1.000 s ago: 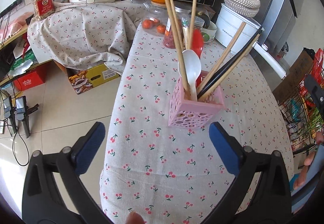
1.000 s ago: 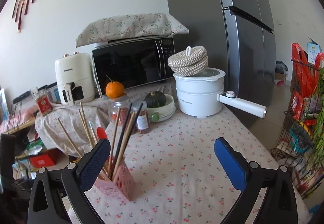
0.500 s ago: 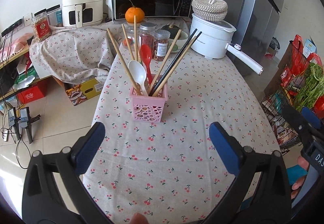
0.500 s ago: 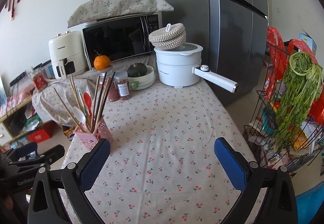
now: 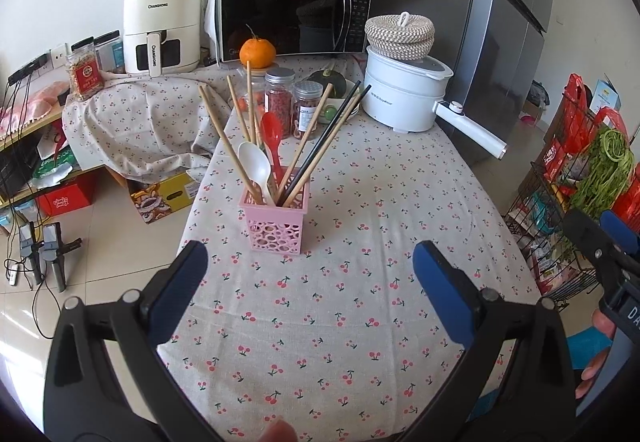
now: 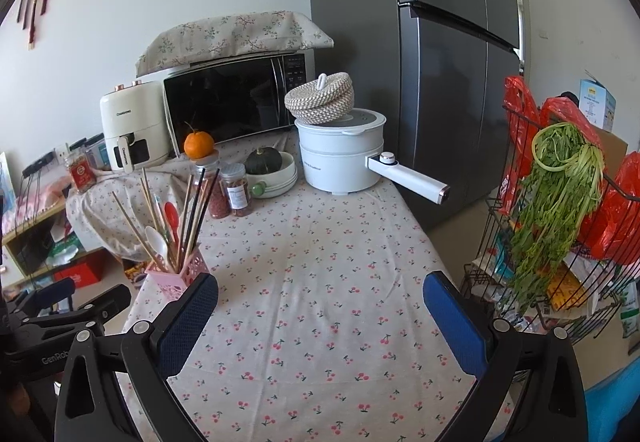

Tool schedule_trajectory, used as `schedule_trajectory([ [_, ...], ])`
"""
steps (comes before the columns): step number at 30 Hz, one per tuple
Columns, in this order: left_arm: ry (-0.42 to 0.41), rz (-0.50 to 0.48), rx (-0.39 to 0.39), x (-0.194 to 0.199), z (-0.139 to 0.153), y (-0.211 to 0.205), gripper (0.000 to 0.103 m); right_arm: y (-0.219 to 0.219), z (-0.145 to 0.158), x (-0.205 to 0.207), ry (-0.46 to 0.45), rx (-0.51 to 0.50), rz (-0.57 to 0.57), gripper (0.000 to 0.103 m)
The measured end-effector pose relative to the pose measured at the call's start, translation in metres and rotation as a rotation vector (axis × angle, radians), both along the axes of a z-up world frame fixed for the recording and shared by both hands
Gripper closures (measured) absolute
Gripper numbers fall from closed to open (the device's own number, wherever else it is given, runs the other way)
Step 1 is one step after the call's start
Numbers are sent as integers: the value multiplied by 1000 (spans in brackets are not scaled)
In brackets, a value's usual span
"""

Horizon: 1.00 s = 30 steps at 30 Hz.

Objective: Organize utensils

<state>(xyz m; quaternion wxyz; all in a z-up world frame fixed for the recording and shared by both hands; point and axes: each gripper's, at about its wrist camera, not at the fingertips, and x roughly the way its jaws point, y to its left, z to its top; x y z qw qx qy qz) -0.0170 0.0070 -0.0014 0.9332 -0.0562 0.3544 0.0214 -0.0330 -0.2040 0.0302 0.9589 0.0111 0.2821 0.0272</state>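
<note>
Long table under a cherry-print cloth [image 5: 360,302], left gripper [image 5: 310,266] and right gripper [image 6: 320,298] both spread wide and empty above it, pink perforated plastic utensil holder [image 5: 275,228] standing near the table's left edge, holding wooden chopsticks [image 5: 228,142], black chopsticks [image 5: 320,150], white plastic spoon [image 5: 256,166], red plastic spoon [image 5: 272,132]

Utensil holder [image 5: 275,222] standing on the table [image 5: 360,322]
Chopsticks [image 5: 320,146] and spoons [image 5: 256,166] are sitting in it; jars [image 5: 280,98], pot [image 5: 404,94] and microwave [image 5: 292,18] are standing behind.

The left hand-held gripper [image 5: 310,274] and the right hand-held gripper [image 6: 320,302] both hover level, fingers spread wide, gripping nothing.
</note>
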Motion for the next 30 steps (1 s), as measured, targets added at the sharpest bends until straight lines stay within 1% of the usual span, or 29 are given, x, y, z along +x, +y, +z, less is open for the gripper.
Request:
schedule_trajectory([
  [12, 13, 0, 0, 3, -6, -4, 1, -8, -12, 16, 53, 29, -8, 0],
  [30, 7, -3, -11, 1, -4, -3, 1, -4, -13, 15, 59, 31, -12, 0],
])
